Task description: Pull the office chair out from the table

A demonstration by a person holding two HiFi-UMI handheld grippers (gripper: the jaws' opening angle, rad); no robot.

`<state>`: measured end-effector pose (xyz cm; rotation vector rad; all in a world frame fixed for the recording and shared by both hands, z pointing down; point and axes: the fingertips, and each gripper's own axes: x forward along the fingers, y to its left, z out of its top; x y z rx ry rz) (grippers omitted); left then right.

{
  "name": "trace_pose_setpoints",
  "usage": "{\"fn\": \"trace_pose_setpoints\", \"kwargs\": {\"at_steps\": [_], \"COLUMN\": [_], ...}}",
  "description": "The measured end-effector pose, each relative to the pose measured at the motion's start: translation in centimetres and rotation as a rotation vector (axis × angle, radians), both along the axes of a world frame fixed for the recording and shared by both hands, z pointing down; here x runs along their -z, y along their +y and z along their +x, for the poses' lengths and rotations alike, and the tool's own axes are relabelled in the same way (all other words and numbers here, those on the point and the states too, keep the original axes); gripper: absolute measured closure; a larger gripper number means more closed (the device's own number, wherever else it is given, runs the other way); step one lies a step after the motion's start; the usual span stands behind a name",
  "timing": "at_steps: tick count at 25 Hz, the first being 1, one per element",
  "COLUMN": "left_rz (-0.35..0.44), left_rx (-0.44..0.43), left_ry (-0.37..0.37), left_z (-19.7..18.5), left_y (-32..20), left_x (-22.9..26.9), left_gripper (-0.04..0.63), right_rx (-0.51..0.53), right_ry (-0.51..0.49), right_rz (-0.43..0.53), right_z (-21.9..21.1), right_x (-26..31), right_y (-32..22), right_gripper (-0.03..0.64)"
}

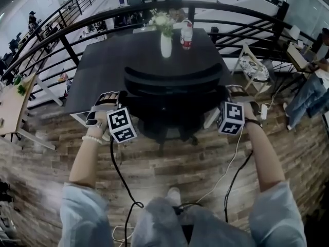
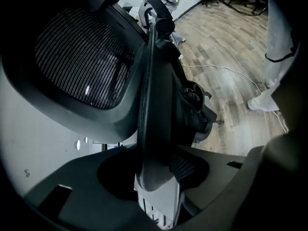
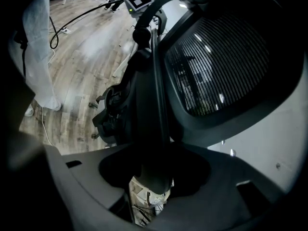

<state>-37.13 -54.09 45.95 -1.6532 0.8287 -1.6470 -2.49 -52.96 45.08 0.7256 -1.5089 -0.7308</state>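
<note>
Chair (image 1: 172, 84) tucked against table (image 1: 103, 66), backrest toward the person. Left gripper (image 1: 110, 98) and right gripper (image 1: 234, 92) each clamp one side edge of the backrest. On the table, vase (image 1: 165, 45) holds white flowers (image 1: 162, 20); bottle (image 1: 186, 35) near it.

The office chair (image 1: 172, 85) sits before table (image 1: 103, 71) bearing vase (image 1: 165, 45).

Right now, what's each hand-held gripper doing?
Left hand-held gripper: closed on the left edge of the office chair back.
Right hand-held gripper: closed on its right edge.
</note>
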Motion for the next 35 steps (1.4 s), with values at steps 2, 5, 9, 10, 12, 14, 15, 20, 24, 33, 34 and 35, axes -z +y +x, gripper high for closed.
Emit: {"fn": "trace_pose_setpoints", "kwargs": {"at_steps": [2,5,9,10,12,14,15,20,24,33,34,35], "left_rz": [-0.002,0.001,0.0,0.0,0.001,0.001,0.001,0.014,0.019,0.031,0.03,0.031], "left_rx": [0.007,0.017,0.034,0.038,0.049,0.058,0.063,0.097,0.134,0.202,0.203,0.201], "left_ry": [-0.002,-0.005,-0.002,-0.002,-0.006,-0.009,-0.007,0.007,-0.001,-0.026,-0.023,-0.016], "left_z": [0.0,0.0,0.0,0.0,0.1,0.2,0.2,0.2,0.1,-0.8,-0.7,-0.3], "left_y": [0.9,2.6,5.5,6.3,8.0,9.9,10.9,16.0,19.5,28.5,29.7,30.9], "left_x": [0.0,0.1,0.1,0.1,0.1,-0.1,-0.1,0.1,-0.1,0.0,-0.1,-0.2], "left_gripper": [0.403,0.403,0.403,0.403,0.403,0.403,0.403,0.403,0.403,0.402,0.402,0.402], "right_rx": [0.003,0.009,0.022,0.027,0.034,0.038,0.043,0.064,0.083,0.156,0.157,0.153], "right_ry": [-0.002,-0.012,-0.013,-0.014,-0.029,-0.038,-0.04,-0.052,-0.069,-0.102,-0.099,-0.094], "right_rz": [0.0,-0.001,0.004,0.009,0.017,0.022,0.023,0.031,0.025,0.065,0.07,0.074], "right_z": [-0.1,-0.1,0.0,0.0,0.0,0.2,0.1,0.2,0.1,-0.8,-0.6,-0.3], "right_x": [0.0,0.1,0.1,0.1,0.0,-0.1,-0.1,0.1,-0.2,0.1,0.1,0.0], "right_y": [0.8,2.5,4.8,5.5,7.0,8.7,9.6,13.4,17.1,27.1,28.0,28.8], "right_gripper": [0.436,0.435,0.434,0.434,0.433,0.432,0.433,0.43,0.43,0.431,0.431,0.431]}}
